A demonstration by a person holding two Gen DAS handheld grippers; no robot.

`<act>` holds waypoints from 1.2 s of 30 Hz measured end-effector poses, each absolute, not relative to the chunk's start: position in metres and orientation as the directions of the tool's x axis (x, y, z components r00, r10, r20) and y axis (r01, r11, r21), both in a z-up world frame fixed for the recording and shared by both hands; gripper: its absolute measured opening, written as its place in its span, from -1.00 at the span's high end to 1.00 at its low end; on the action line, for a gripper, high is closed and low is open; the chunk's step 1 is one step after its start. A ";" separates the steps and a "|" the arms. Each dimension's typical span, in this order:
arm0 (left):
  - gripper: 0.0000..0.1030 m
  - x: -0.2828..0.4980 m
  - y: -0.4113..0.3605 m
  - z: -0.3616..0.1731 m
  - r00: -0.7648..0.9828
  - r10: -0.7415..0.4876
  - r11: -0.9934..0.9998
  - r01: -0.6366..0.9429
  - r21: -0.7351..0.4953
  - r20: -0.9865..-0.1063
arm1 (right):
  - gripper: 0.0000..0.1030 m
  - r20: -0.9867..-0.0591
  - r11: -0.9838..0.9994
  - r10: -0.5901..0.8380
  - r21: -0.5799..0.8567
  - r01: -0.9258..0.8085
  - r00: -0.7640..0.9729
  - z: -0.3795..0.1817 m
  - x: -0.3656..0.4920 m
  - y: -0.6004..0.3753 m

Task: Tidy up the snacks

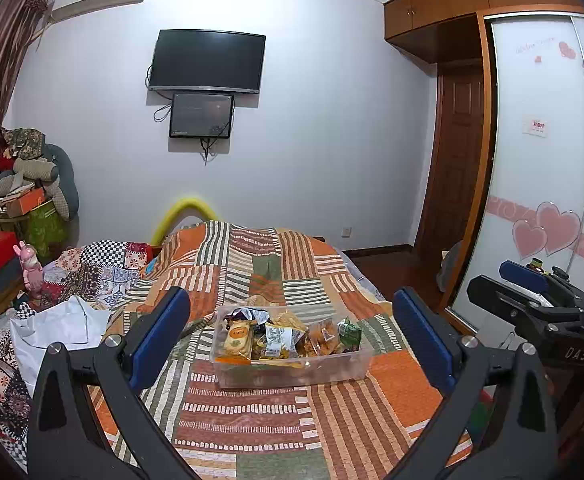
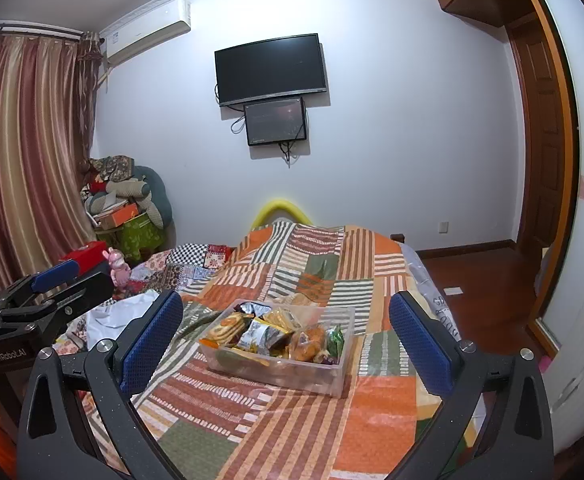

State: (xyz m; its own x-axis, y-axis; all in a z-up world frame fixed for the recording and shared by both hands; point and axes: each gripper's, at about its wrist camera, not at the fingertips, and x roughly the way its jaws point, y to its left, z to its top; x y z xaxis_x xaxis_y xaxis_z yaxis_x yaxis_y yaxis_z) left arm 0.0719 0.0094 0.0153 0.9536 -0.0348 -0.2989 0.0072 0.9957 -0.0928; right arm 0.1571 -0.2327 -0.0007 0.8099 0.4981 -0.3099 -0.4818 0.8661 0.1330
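Readable on the black claw bodies: "DAS" on the right claw as seen from the left camera, "GenRobot.AI" on the left claw as seen from the right camera; print on the snack wrappers too small to read. Clear plastic box resting on the bed, near its middle, on a patchwork cover of orange, green and striped squares. Packed inside: snack packets, among them an orange-and-cream biscuit pack at the left, a silver-and-yellow bag in the middle, a clear bag of orange-brown pieces beside it, a small green packet at the right end. Left claw spread wide apart, empty, blue pads framing the box from the near side without touching it. Right claw likewise wide apart and empty, box between its pads and farther off. Open cover all round the box, most of it on the near side; bed edge close on the right, then wooden floor and a wardrobe with pink hearts. Crumpled white cloth and a checked quilt on the left of the bed, apart from the box.
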 end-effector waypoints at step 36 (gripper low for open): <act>-0.99 0.068 0.003 0.016 0.955 -0.071 0.995 0.048 -0.086 -0.288 | -1.00 -0.309 0.866 0.499 0.143 -0.479 0.809 0.002 0.160 -0.238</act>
State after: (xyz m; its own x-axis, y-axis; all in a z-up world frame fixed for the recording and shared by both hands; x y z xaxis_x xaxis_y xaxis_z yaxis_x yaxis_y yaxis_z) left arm 0.0682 0.0027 0.0162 0.9550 -0.0708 -0.2881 0.0478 0.9951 -0.0864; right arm 0.1596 -0.2378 0.0018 0.8094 0.4993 -0.3091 -0.4794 0.8658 0.1433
